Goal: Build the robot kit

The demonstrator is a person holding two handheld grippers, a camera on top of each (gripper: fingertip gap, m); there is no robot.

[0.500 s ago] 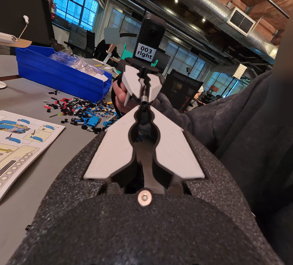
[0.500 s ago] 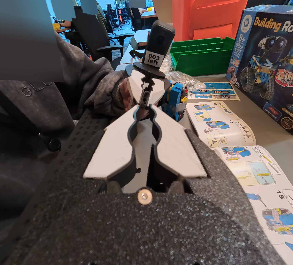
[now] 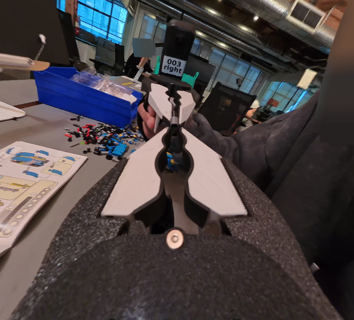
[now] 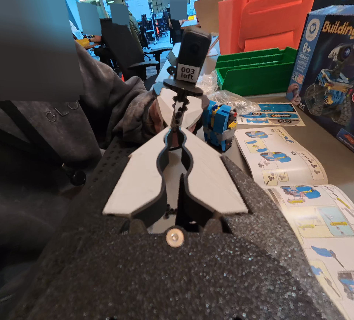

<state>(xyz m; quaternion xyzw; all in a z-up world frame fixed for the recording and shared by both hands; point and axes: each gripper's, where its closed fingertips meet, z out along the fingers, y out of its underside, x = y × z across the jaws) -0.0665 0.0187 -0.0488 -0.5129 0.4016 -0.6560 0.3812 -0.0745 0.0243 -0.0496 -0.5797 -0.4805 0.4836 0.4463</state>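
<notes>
My two grippers meet tip to tip above the grey table (image 3: 47, 128). My left gripper (image 3: 174, 129) is shut on a black beam with holes (image 4: 177, 117), which shows in the right wrist view between the left gripper's white fingers (image 4: 166, 107). My right gripper (image 4: 174, 129) is shut on a small grey pin (image 3: 174, 119), which shows in the left wrist view at the right gripper's tips (image 3: 173, 117). The pin's end sits against the beam's end. A person's hand (image 3: 147, 117) holds each gripper.
A pile of small black, red and blue parts (image 3: 103, 136) lies before a blue bin (image 3: 82, 98) holding plastic bags. An open instruction booklet (image 3: 34, 180) (image 4: 283, 163) lies on the table. A part-built blue model (image 4: 218, 126), a green bin (image 4: 254, 73), an orange bag (image 4: 268, 13) and a toy box (image 4: 329, 73) stand to the right. Less than 4 cm separates the two grippers' tips. The part-built blue model (image 4: 218, 126) is about equally far from each gripper, around 15 cm.
Both grippers stay shut and tip to tip. The views have shifted only slightly.
</notes>
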